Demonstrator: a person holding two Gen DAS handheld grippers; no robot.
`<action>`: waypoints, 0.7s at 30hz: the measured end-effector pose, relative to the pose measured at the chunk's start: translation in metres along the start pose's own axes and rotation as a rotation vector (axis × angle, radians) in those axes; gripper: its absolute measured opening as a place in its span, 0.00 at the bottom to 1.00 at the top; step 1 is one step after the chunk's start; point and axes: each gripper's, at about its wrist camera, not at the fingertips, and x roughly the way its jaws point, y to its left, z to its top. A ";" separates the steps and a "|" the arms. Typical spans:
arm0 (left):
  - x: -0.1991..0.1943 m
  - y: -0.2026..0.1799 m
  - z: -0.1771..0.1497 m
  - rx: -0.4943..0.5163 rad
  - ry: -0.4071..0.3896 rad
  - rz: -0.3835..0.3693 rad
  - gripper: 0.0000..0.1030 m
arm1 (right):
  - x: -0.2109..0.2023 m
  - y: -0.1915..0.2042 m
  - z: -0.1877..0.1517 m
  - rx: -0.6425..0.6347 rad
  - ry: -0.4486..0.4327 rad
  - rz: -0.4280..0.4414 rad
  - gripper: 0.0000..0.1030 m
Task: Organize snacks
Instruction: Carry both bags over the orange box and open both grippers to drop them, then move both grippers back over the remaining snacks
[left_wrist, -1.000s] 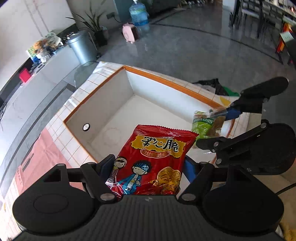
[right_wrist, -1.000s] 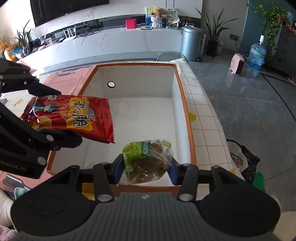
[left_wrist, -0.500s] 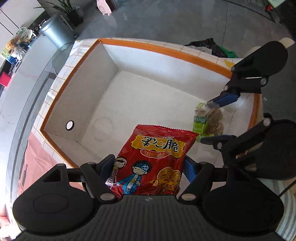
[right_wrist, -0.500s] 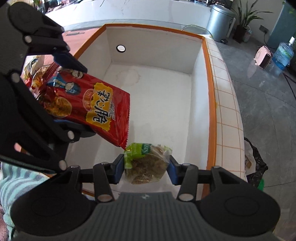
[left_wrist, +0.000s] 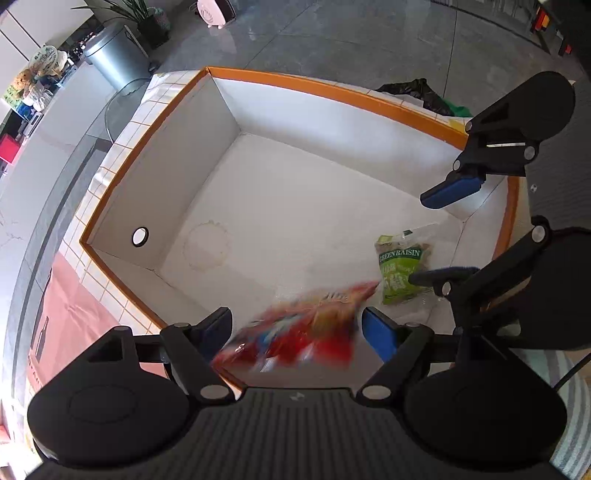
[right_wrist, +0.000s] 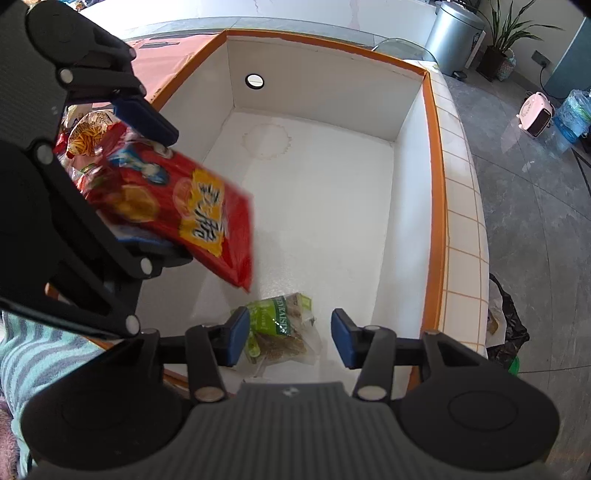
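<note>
Now both grippers over white box (left_wrist: 306, 206). Left gripper (left_wrist: 295, 328) jaws opening, red snack bag (left_wrist: 295, 332) blurred, loose between them. Right gripper (right_wrist: 286, 338) jaws opening, green raisin packet (right_wrist: 277, 328) lying on box floor near right corner.

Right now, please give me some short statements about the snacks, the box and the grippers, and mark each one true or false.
1. The red bag is blurred, slipping from between the opening jaws of the left gripper. True.
2. The green raisin bag lies outside the box. False: it is inside, low in the box's near right corner.
3. The right gripper is clamped shut on the raisin bag. False: its jaws are opening and the pads stand clear.
4. A round hole is in one box wall. True.
5. The box rim is blue. False: it is orange.
</note>
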 end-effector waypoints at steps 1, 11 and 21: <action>-0.003 0.001 -0.001 -0.008 -0.010 -0.005 0.91 | -0.001 0.002 -0.001 0.000 0.000 -0.005 0.54; -0.046 0.016 -0.030 -0.119 -0.105 -0.009 0.92 | -0.023 0.017 -0.001 0.020 -0.008 -0.029 0.69; -0.092 0.041 -0.102 -0.253 -0.162 0.083 0.92 | -0.056 0.057 0.008 0.052 -0.094 -0.046 0.74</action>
